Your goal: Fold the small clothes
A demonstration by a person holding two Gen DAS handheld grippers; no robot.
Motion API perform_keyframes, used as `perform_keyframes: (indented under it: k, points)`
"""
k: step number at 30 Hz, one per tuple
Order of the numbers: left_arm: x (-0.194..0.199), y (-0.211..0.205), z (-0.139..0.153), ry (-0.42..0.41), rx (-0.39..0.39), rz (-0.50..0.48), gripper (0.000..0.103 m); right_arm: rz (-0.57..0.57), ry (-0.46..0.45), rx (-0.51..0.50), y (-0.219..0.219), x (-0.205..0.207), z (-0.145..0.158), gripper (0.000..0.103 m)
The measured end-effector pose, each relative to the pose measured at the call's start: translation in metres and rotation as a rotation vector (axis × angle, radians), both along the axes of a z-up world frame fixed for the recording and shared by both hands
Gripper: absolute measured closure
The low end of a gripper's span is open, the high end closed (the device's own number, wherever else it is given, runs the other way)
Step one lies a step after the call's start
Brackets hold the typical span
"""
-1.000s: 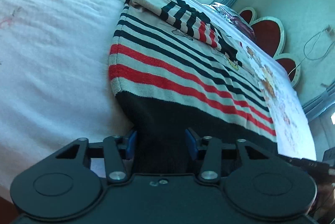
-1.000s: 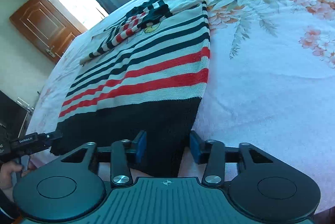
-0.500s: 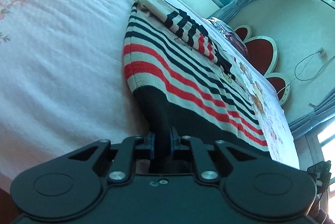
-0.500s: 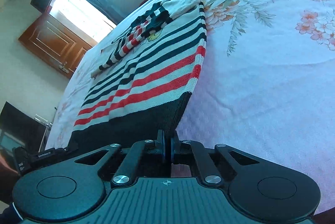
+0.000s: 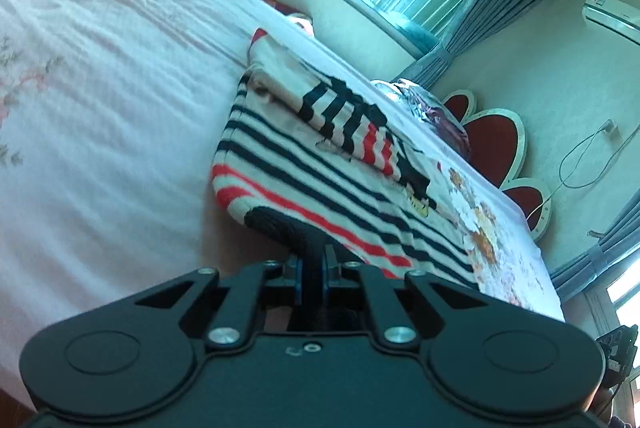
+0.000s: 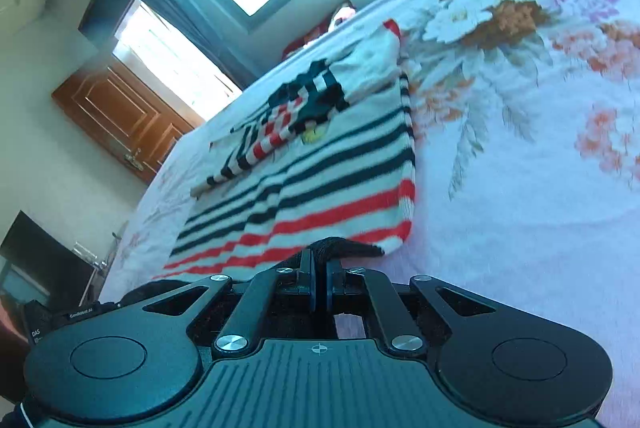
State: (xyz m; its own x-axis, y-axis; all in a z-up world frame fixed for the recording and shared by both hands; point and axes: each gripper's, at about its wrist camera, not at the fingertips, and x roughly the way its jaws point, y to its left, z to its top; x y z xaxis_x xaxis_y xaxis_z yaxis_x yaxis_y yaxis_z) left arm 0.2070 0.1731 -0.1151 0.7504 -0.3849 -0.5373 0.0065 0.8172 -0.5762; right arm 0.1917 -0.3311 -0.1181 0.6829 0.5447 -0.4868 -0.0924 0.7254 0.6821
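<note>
A small knit sweater [image 5: 320,180] with black, white and red stripes lies flat on the bed, its sleeves [image 5: 352,124] folded across the chest. My left gripper [image 5: 313,264] is closing tight on the black hem [image 5: 276,220] at the sweater's left corner, and the pads press the cloth. In the right wrist view the same sweater [image 6: 320,188] spreads ahead. My right gripper [image 6: 319,268] is shut on the hem's right corner [image 6: 340,246]. Both corners are raised off the sheet and curl over the red stripes.
The floral bedsheet [image 6: 520,108] stretches wide on both sides of the sweater. A red scalloped headboard [image 5: 492,140] and a bundle of cloth [image 5: 432,104] sit at the bed's far end. A window and a wooden door [image 6: 120,116] line the walls.
Both grippers went from open around the black hem to shut on it. They have since lifted the hem corners, and the hem now bends up over the lowest stripes.
</note>
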Motion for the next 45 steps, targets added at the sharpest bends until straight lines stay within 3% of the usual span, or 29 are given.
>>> perform_keyframes:
  k: [5,11,17,23,26,31,34,35,36,37,38,39,41,43,45]
  points:
    - [0.068,-0.002,0.038,-0.077,0.004,-0.011,0.096,-0.066,-0.09,-0.007,-0.003,0.064,0.039,0.099]
    - [0.184,-0.007,0.057,-0.088,-0.005,-0.008,0.096,-0.119,-0.102,-0.01,-0.004,0.174,0.063,0.099]
    - [0.29,-0.006,0.04,-0.018,0.019,-0.024,0.096,-0.163,-0.033,0.011,-0.005,0.285,0.044,0.099]
    - [0.361,0.002,-0.001,0.114,0.027,-0.028,0.096,-0.17,0.078,0.018,-0.004,0.357,0.003,0.099]
    - [0.38,0.002,-0.02,0.161,0.026,-0.055,0.095,-0.181,0.129,0.022,-0.005,0.379,-0.021,0.099]
    - [0.391,0.006,-0.027,0.132,0.005,-0.086,0.089,-0.181,0.151,0.023,-0.006,0.398,-0.038,0.099]
    - [0.397,0.006,-0.024,0.101,-0.014,-0.074,0.08,-0.184,0.136,-0.013,-0.004,0.403,-0.035,0.099]
    - [0.398,0.006,-0.022,0.091,-0.015,-0.077,0.071,-0.179,0.134,-0.022,-0.003,0.404,-0.035,0.098]
    - [0.398,0.004,-0.02,0.082,0.001,-0.078,0.064,-0.171,0.129,-0.028,-0.001,0.405,-0.033,0.095]
    - [0.397,0.002,-0.016,0.06,0.02,-0.078,0.062,-0.171,0.121,-0.047,0.0,0.406,-0.032,0.083]
    - [0.396,0.001,-0.013,0.041,0.025,-0.085,0.055,-0.176,0.105,-0.072,0.001,0.404,-0.029,0.059]
    - [0.395,0.0,-0.01,0.026,0.038,-0.079,0.043,-0.182,0.081,-0.09,0.002,0.402,-0.025,0.048]
    - [0.39,0.001,-0.003,-0.02,0.082,-0.04,0.032,-0.183,0.045,-0.096,0.002,0.399,-0.02,0.045]
    - [0.389,0.007,0.002,-0.04,0.063,-0.027,0.031,-0.2,0.022,-0.094,-0.003,0.397,-0.014,0.045]
    - [0.391,0.006,0.004,-0.037,0.113,-0.038,0.035,-0.18,0.007,-0.129,-0.002,0.396,-0.01,0.045]
